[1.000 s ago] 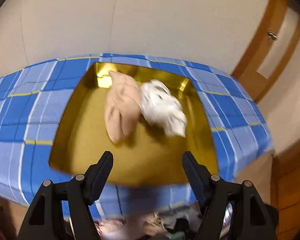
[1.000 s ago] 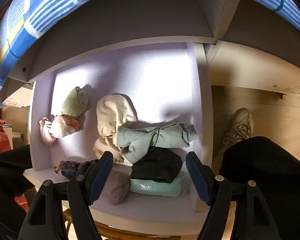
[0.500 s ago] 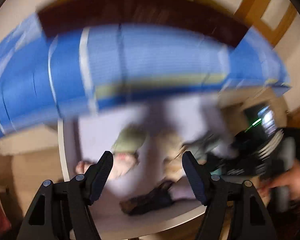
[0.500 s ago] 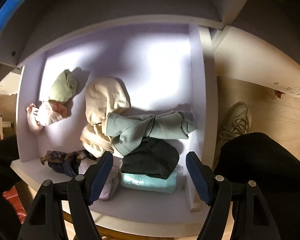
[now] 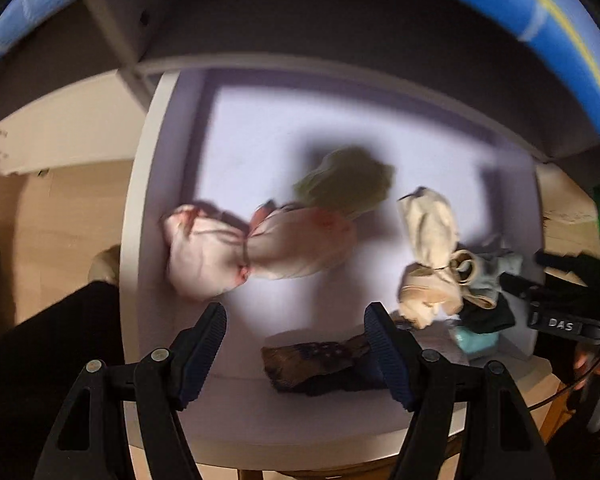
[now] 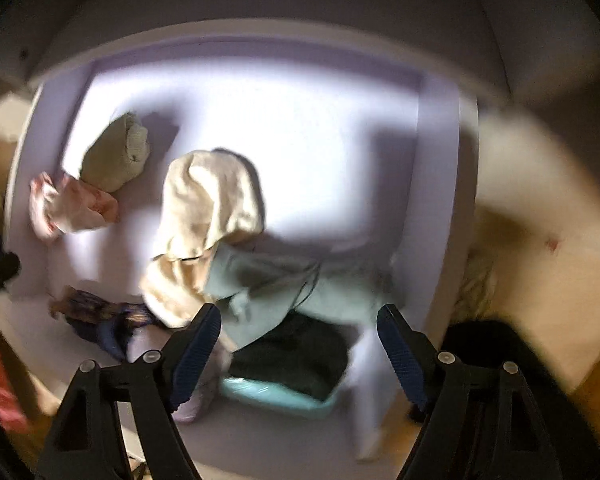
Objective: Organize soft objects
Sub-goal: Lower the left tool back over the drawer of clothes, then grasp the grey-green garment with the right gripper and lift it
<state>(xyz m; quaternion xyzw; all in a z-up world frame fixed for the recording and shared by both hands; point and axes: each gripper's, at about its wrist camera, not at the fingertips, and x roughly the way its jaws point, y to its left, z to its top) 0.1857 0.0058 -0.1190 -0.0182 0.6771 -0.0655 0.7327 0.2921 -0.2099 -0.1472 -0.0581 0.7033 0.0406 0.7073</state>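
Both views look down into a white shelf compartment holding soft clothes. In the left wrist view a pink bundle and an olive one lie ahead of my open left gripper. A dark patterned cloth lies between its fingertips, untouched. A cream cloth lies to the right. In the right wrist view my right gripper hangs over a pale green garment and a dark cloth. Its jaws are opening and hold nothing. The cream cloth lies beside them.
A teal packet lies under the dark cloth. The compartment's right wall stands close to the right gripper. A blue checked cloth hangs over the shelf top. The other gripper shows at the left view's right edge. Dark trouser legs flank the shelf.
The left gripper dropped from over the gold tray on the checked cloth to the shelf compartment below. The right gripper moved closer to the clothes pile and its jaws widened slightly.
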